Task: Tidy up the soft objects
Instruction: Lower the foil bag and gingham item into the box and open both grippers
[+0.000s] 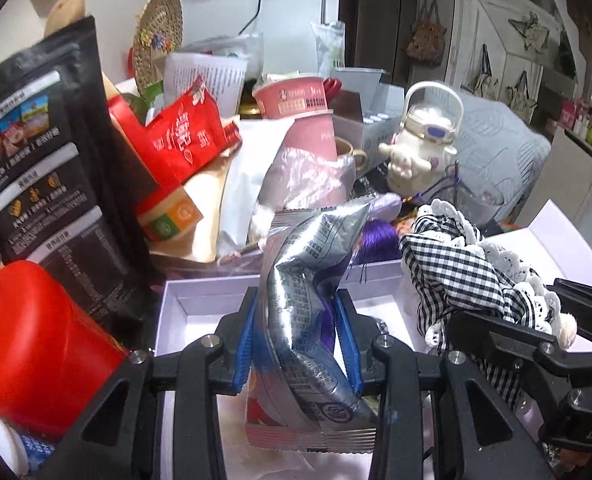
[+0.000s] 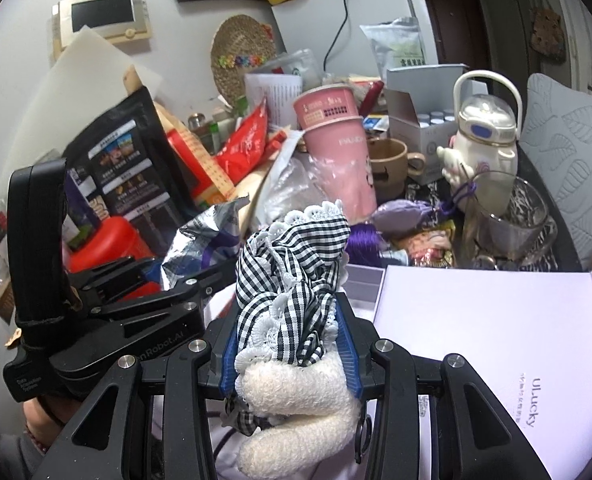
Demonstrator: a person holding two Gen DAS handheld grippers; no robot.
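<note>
Your left gripper (image 1: 298, 336) was clamped on a silver foil packet (image 1: 312, 312), its blue pads pressing the crumpled middle of the packet from both sides. The packet stood roughly upright between the fingers, its sealed lower edge hanging over the inside of the pale lilac box (image 1: 200, 292) that lay open just beneath.

Your right gripper (image 2: 290, 354) held a bundle of soft cloth: a black-and-white checked fabric with white lace trim (image 2: 296, 264), with a fuzzy white knitted piece (image 2: 296, 408) hanging below it. The pads squeezed the bundle from either side. In the left wrist view that same checked bundle sat just to the right of the foil packet, over the right part of the box.

The box's lid (image 2: 496, 328) lay open at the right, its inside facing up, with printed lettering near its edge.

Behind the box the table was crowded: a black pouch (image 1: 36, 160), a red bag (image 1: 184, 136), stacked pink cups (image 2: 336, 136), a brown mug (image 2: 392, 160), a cream-coloured jug with a handle (image 2: 484, 132) and a clear glass (image 2: 508, 216).
</note>
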